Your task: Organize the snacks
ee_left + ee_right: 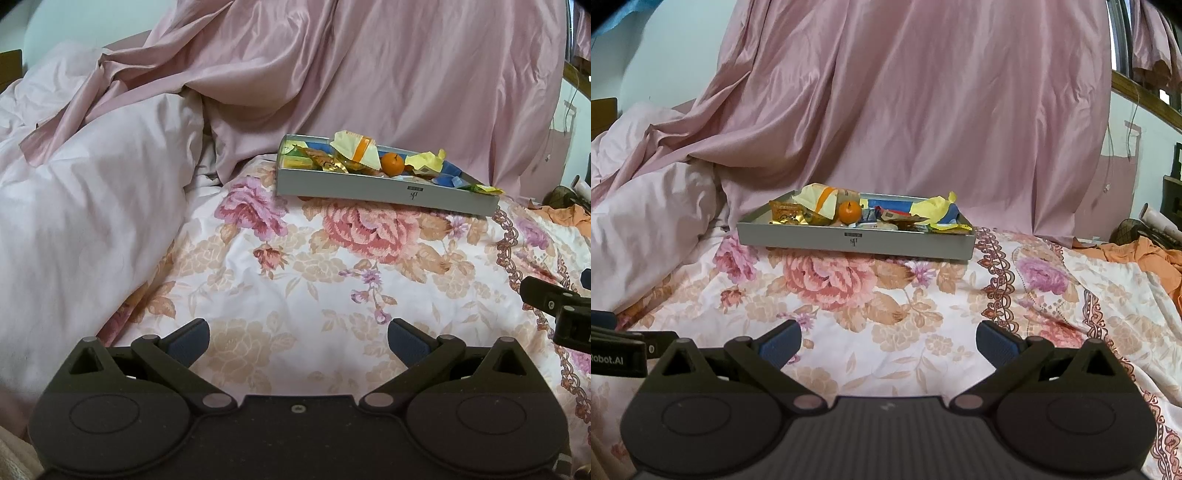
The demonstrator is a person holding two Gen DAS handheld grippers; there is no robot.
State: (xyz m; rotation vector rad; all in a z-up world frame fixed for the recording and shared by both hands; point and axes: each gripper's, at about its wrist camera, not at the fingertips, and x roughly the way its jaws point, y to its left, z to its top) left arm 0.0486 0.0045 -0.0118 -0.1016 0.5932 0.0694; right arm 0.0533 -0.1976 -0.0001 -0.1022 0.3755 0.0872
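Observation:
A shallow grey box (369,190) (820,240) rests on the floral bedspread, well ahead of both grippers. Inside lie several wrapped snacks: a yellow-and-orange packet (356,147) (822,199), a small orange fruit (392,163) (849,212), gold wrappers (325,160) (786,214), crumpled yellow wrappers (424,160) (932,206) and blue pieces. My left gripper (299,341) stands open low over the bedspread, nothing between its blue pads. My right gripper (888,341) is likewise open and holds nothing. Part of the right gripper (561,306) shows at the left wrist view's right edge.
A floral bedspread (295,266) (923,295) covers the bed. A crumpled pale pink duvet (92,206) (639,221) is heaped at the left. Pink curtain fabric (369,74) (923,110) hangs behind the box. Orange cloth (1156,258) and clutter lie at the far right.

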